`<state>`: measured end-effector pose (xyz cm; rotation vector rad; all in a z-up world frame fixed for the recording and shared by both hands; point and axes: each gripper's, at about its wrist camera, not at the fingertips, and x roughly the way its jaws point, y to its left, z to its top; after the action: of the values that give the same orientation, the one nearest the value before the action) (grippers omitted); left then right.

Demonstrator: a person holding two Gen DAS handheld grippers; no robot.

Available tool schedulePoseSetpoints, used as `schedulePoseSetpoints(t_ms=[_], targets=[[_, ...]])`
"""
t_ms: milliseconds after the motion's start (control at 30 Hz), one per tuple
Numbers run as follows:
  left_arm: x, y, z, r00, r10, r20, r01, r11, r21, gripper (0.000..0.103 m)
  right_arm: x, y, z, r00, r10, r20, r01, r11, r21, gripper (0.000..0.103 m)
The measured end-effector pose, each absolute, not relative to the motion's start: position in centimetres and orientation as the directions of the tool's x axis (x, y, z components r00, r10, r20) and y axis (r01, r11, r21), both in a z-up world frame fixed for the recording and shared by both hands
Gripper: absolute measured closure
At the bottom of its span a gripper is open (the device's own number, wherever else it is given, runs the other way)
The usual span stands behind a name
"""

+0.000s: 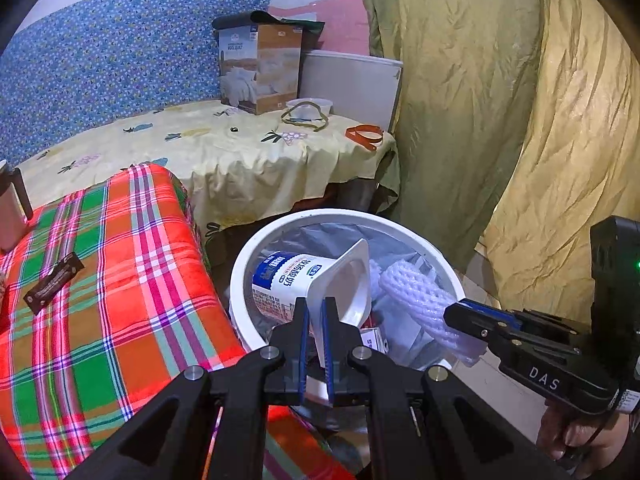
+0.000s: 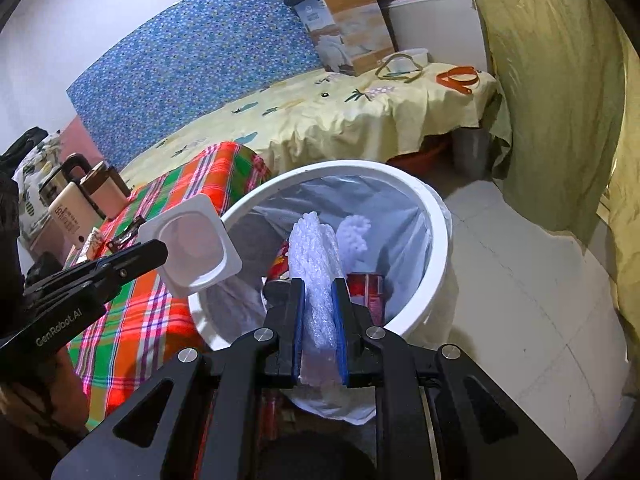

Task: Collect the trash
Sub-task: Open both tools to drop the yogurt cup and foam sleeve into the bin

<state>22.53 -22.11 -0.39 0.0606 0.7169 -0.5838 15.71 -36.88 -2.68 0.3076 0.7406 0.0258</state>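
Hovering over the lined white bin (image 2: 432, 216), a yogurt cup (image 1: 296, 284) is clamped by the left gripper (image 1: 314, 312), foam netting (image 2: 316, 264) by the right gripper (image 2: 320, 292); released off-centre, either could be bounced off the rim onto the floor.

Left claw (image 1: 315, 312) and right claw (image 2: 319, 294) are both clamped, held side by side.

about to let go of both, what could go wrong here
1. The left claw pinches only the rim of the cup, which looks to hang over the near edge of the bin; released here it might tip onto the floor.
2. The foam net in the right claw is light and may snag on the pads.
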Motion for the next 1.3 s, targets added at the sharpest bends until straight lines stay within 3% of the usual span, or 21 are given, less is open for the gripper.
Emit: schedulePoseSetpoints(t_ms=[200,267,333,1300], targets=[[23.3,-22.3,-0.7,0.6,-0.492,-0.631,0.523,0.838,-0.156,0.096,16.0,-37.0,-3.0,0.728,0.129,-0.674,0.095,0.954,0.285,0.082],[23.4,-22.3,-0.8,0.599,-0.497,-0.628,0.523,0.837,-0.164,0.091,15.9,-37.0,-3.1,0.727,0.128,-0.674,0.098,0.953,0.287,0.069],[23.5,-22.3,-0.8,0.598,-0.499,-0.627,0.523,0.836,-0.167,0.087,15.9,-37.1,-3.1,0.729,0.129,-0.673,0.099,0.952,0.29,0.064],[18.6,-14.6,2.0,0.686,-0.421,-0.593,0.402,0.899,-0.173,0.086,14.6,-32.3,-0.8,0.741,0.22,-0.635,-0.046,0.959,0.279,0.064]])
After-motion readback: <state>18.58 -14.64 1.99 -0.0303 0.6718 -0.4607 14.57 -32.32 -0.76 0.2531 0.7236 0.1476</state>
